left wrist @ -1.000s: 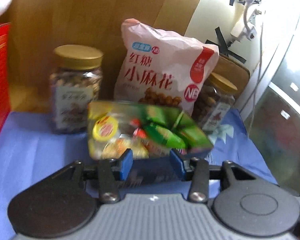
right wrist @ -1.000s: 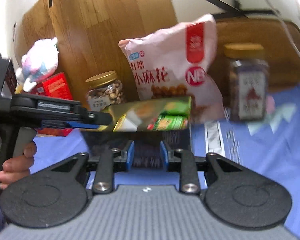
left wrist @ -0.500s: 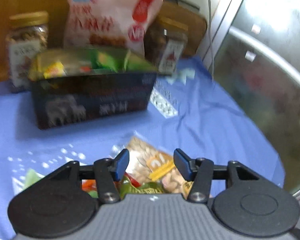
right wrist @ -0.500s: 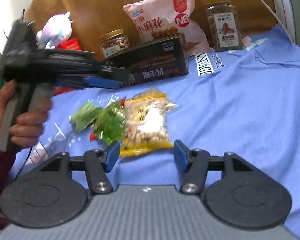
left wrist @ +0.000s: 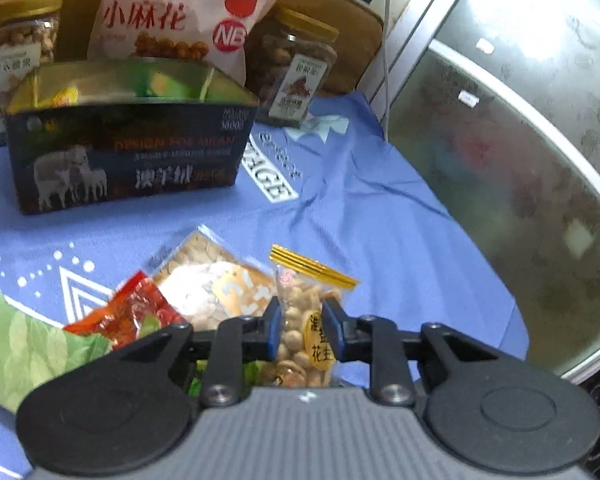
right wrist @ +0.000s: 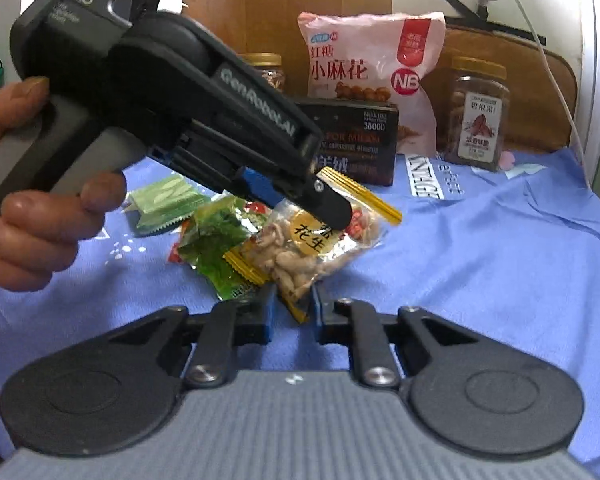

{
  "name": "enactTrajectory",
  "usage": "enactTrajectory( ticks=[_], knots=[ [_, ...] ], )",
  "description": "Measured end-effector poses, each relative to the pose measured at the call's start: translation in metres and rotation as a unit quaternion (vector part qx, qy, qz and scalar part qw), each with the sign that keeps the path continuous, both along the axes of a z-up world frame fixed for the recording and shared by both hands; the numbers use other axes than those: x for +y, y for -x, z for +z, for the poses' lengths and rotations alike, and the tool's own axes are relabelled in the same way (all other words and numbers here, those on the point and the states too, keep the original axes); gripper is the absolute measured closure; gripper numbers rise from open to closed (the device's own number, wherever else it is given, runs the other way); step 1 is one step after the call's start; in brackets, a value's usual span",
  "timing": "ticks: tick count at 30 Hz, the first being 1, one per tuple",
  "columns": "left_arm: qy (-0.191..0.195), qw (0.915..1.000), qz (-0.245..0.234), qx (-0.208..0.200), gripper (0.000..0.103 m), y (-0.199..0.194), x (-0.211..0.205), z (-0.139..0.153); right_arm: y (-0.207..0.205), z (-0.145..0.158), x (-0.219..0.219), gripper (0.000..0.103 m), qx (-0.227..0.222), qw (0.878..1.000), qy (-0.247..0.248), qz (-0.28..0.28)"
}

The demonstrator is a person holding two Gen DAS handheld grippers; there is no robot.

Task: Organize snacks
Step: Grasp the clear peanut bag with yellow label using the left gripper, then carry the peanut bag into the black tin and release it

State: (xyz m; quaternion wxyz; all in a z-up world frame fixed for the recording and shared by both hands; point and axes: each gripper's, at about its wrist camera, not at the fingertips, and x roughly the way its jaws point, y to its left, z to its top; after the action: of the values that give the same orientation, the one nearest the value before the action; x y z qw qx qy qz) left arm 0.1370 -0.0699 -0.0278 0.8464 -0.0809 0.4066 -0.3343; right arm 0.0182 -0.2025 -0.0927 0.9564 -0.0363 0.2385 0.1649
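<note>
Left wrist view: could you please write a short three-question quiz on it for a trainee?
1. True or false: the left gripper is shut on the peanut packet.
2. Which of these stands behind the dark box? A) the pink bag B) a red mug C) a kettle
3. Fill the gap: the cloth under the snacks is ___ in colour.
Key: 1 true; 2 A; 3 blue.
</note>
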Motion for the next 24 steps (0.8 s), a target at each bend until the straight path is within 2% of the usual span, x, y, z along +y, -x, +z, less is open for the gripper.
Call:
enactTrajectory(
  ticks=[7, 10, 13, 18, 22, 24],
  knots=[
    [0.03, 0.9977, 0.028, -0.054, 0.082, -0.017, 0.024, 0.05, -0.022, 0.035, 0.012, 0.083, -0.064, 0.998, -0.003, 0.02],
    [0.023, 0.9953, 0.048, -0.081, 0.082, -0.04, 0.033, 0.071, -0.055, 0.052, 0.021, 0.083, -0.086, 0.996, -0.007, 0.031],
    [0.002, 0.9922, 0.069, -0.103, 0.082, -0.074, 0.036, 0.086, -0.098, 0.065, 0.025, 0.083, -0.081, 0.996, -0.029, 0.034],
    [-0.022, 0.9866, 0.119, -0.109, 0.082, -0.13, 0.047, 0.082, -0.172, 0.069, 0.039, 0.083, -0.048, 0.997, -0.055, 0.036],
    [-0.047, 0.9812, 0.152, -0.11, 0.08, -0.159, 0.048, 0.064, -0.19, 0.063, 0.046, 0.081, -0.052, 0.997, -0.045, 0.037],
    [-0.051, 0.9823, 0.155, -0.091, 0.077, -0.17, 0.046, 0.053, -0.192, 0.063, 0.049, 0.081, -0.054, 0.998, -0.03, 0.03]
  ],
)
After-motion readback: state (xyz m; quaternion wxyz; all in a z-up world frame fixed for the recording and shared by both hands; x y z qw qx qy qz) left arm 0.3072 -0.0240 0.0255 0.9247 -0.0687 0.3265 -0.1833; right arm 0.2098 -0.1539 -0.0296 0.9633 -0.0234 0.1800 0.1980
